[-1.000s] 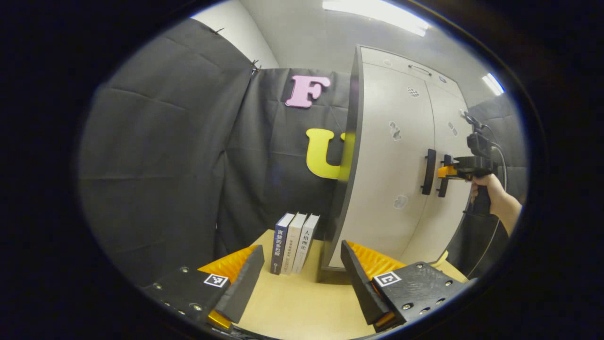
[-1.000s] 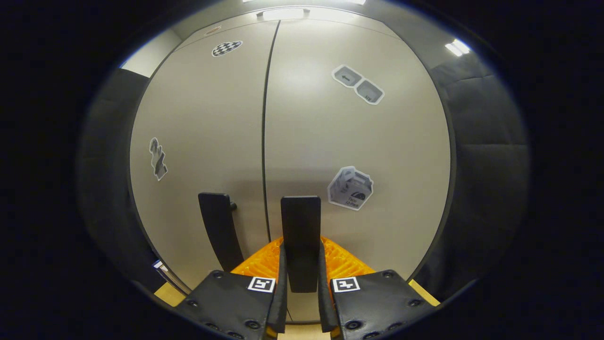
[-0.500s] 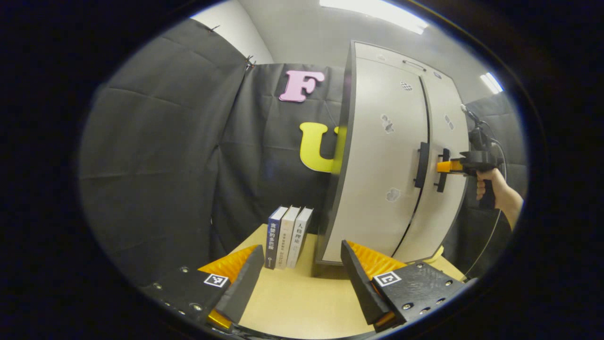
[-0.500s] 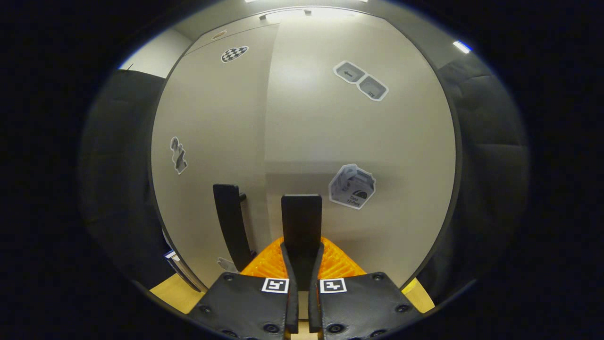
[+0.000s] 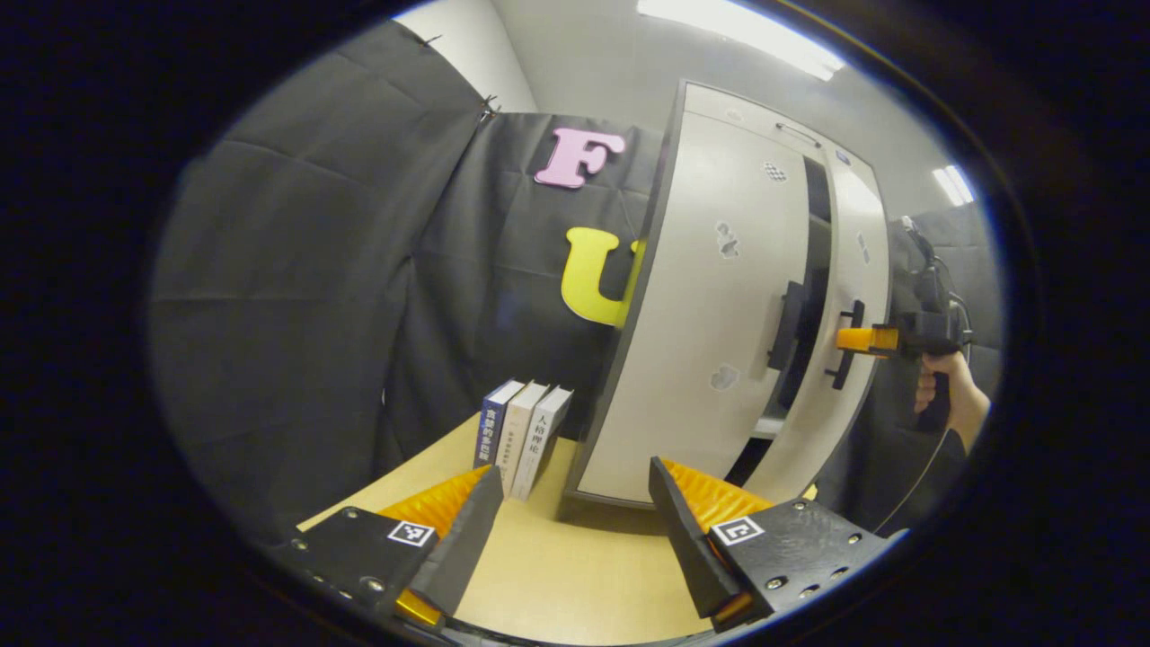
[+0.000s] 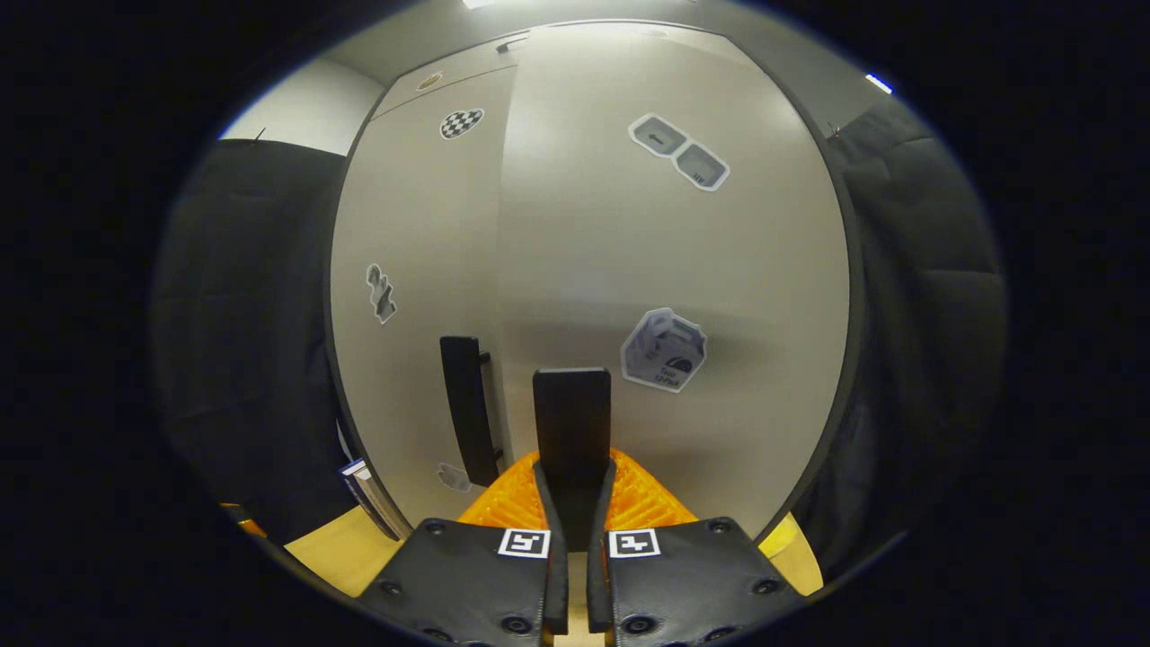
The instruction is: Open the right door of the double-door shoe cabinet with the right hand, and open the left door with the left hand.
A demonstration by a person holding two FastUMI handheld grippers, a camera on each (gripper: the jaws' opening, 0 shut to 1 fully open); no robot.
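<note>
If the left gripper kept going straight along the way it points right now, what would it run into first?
Probably the shoe cabinet: the left gripper, jaws open, points over bare tabletop toward the cabinet's lower left corner. The books stand just left of that line. Depth is hard to judge here.

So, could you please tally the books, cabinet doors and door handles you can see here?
Books: 3
Cabinet doors: 2
Door handles: 2
Total: 7
</note>
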